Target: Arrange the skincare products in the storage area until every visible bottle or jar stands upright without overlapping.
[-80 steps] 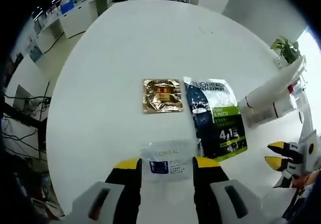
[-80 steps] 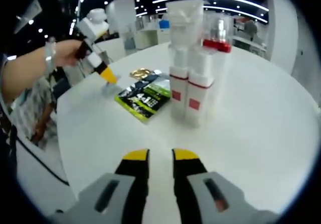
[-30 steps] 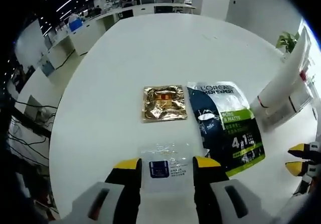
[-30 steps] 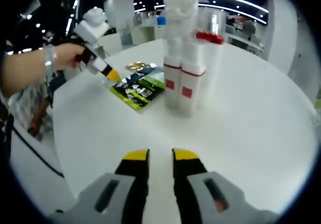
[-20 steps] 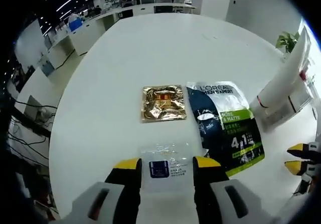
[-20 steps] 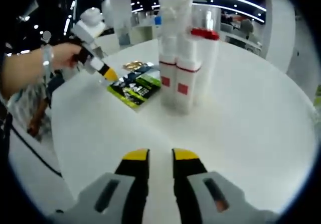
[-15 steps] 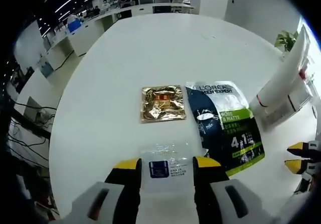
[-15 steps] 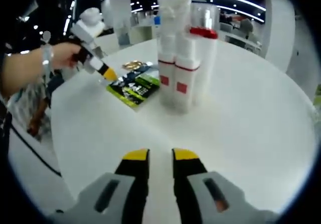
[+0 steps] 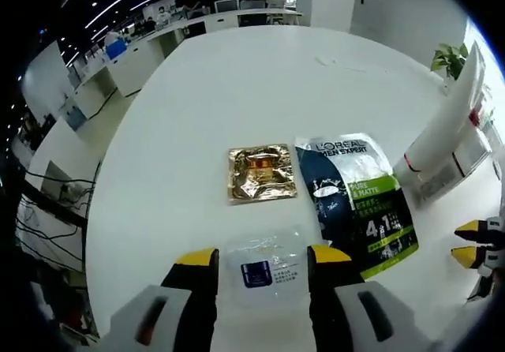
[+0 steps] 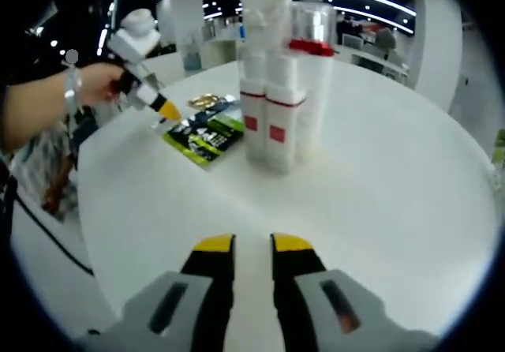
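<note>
The left tool [image 9: 260, 257] stands wide open over the white round table [image 9: 237, 84], its yellow-tipped jaws on either side of a clear sachet [image 9: 262, 265] with a dark blue label, which lies flat on the table between them; whether the jaws touch it cannot be told. Just beyond the sachet lies a gold foil sachet [image 9: 261, 173], and beside that, to its right in the left gripper view, a larger dark blue, white and green pouch [image 9: 355, 198], also flat; the clear sachet's corner comes close to the pouch's edge. At the right edge of that view the yellow tips of the right tool [image 9: 472, 241] come in. The right tool [image 10: 252, 245] has its jaws nearly together with a narrow gap and holds nothing, hanging over bare table. Ahead of it a cluster of tall white bottles [image 10: 268, 99] with red bands and square red marks stands upright, one behind with a red collar and clear cap. Left of them lies the pouch [image 10: 203, 137], with the left tool [image 10: 164, 109] held in a person's hand [image 10: 99, 82].
</note>
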`<state>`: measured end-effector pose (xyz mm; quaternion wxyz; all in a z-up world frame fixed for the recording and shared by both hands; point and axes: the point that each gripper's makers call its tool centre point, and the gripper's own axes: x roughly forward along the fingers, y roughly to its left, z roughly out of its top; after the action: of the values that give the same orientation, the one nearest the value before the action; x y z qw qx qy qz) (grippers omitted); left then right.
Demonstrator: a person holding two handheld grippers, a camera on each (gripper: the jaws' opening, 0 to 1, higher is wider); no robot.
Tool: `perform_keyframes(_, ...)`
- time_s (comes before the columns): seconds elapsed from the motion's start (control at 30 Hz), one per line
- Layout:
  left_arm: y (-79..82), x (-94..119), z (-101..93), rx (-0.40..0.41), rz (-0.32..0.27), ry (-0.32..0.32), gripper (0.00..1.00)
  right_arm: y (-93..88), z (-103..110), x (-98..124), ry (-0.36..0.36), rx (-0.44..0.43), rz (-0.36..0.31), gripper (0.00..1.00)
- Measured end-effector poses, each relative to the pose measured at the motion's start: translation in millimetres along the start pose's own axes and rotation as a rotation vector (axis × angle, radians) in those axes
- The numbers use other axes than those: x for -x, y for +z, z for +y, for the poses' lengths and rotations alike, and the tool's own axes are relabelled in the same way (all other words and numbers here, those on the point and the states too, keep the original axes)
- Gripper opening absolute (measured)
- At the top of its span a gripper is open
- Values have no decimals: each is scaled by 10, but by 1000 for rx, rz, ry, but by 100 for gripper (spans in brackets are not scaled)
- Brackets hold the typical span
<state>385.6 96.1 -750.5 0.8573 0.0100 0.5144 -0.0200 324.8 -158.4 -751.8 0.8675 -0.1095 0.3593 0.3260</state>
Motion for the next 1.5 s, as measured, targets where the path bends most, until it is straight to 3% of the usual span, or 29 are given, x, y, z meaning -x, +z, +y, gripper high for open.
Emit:
perform_keyframes(0.1,-1,54,-18,3,1,-10,46,8,-11,10,0,-8,-7,16)
perform_keyframes(0.2,61,159,-50,25,-38,-32,47,47,-27,41,7,-31,-31,17)
perform_keyframes(0.3,188,344,-87,55,-123,-67,47,207,-78,133,19,-86,-131,20)
perform_keyframes(0.4,280,555,-102,24,-213,-81,47,307,-194,248,2,-86,-199,23)
perform_keyframes(0.5,447,836,-207,-30,-396,-150,45,423,-334,362,-16,-100,-287,27)
perform_keyframes(0.57,556,1075,-198,-43,-578,-170,45,514,-447,447,-38,-91,-358,32)
perform_keyframes(0.7,611,1316,-104,-109,-829,-134,46,702,-646,675,-100,-46,-553,48)
perform_keyframes(0.73,589,1321,-50,-108,-856,-109,49,722,-682,720,-111,-36,-586,52)
perform_keyframes(0.83,417,1270,13,-107,-864,-81,51,708,-829,839,-154,-9,-655,60)
perform_keyframes(0.9,332,1237,37,-106,-901,-76,55,653,-934,906,-166,-27,-692,66)
perform_keyframes(0.97,247,1198,-15,-101,-944,-124,54,554,-1061,956,-194,-18,-713,67)
perform_keyframes(1.03,127,1112,-32,-118,-943,-115,50,422,-1211,984,-235,-19,-713,68)
perform_keyframes(1.13,39,1029,-49,-133,-956,-99,55,273,-1384,1020,-293,-25,-697,72)
perform_keyframes(1.3,29,1105,0,-84,-1105,-93,72,122,-1557,1092,-343,-72,-730,85)
perform_keyframes(1.37,-37,1030,65,-25,-1096,-95,80,47,-1590,1063,-346,-90,-714,87)
perform_keyframes(1.4,-111,939,95,56,-1073,-125,86,-28,-1597,1019,-342,-100,-687,87)
perform_keyframes(1.5,-304,733,183,179,-1031,-133,90,-218,-1600,922,-331,-132,-621,87)
